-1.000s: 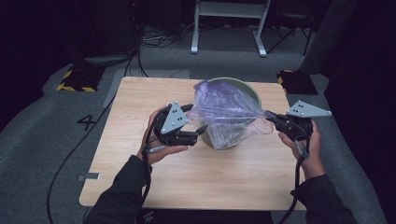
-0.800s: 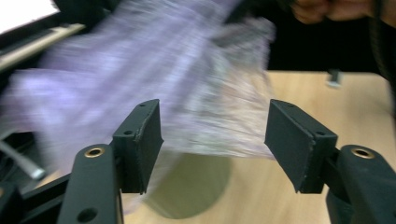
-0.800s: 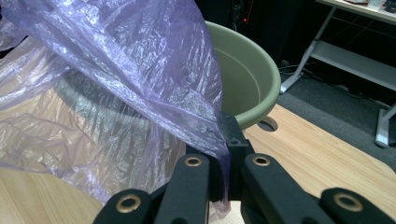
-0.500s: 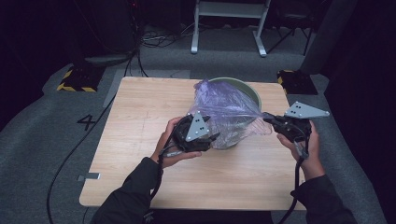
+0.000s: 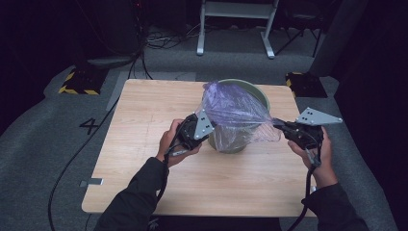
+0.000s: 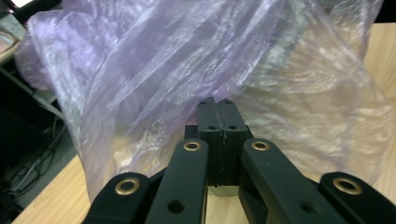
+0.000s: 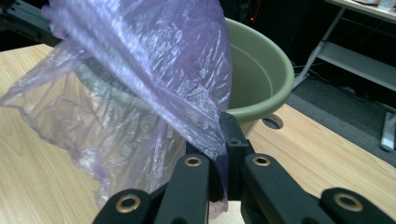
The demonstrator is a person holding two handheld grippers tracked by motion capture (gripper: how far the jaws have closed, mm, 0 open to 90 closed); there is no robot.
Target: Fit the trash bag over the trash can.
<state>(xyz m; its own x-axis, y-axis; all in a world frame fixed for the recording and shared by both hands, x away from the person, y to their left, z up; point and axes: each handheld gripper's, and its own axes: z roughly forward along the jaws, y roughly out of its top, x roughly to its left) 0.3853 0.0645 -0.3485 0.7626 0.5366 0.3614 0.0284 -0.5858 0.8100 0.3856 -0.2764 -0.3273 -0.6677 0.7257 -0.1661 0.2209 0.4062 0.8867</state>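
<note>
A pale green bucket (image 5: 254, 89) (image 7: 261, 70) stands on the wooden table (image 5: 144, 125). A thin purple plastic bag (image 5: 231, 108) (image 6: 177, 56) (image 7: 154, 70) is draped over its near side. My left gripper (image 5: 213, 134) (image 6: 219, 106) sits low at the bag's left side against the bucket. Its jaws have just been closing and now meet, their tips pressed into the film. My right gripper (image 5: 276, 124) (image 7: 225, 135) is shut on the bag's right edge and holds it stretched out to the right of the bucket.
The bucket stands near the table's far right edge. A round hole (image 7: 273, 122) in the tabletop lies beside it. A white metal frame (image 5: 235, 29), floor cables (image 5: 159, 41) and yellow-black striped blocks (image 5: 77, 83) lie beyond the table on the grey carpet.
My left gripper moved right and down from beside the bucket onto the bag's lower left side, and its jaws went from open to shut. The right gripper stayed put.
</note>
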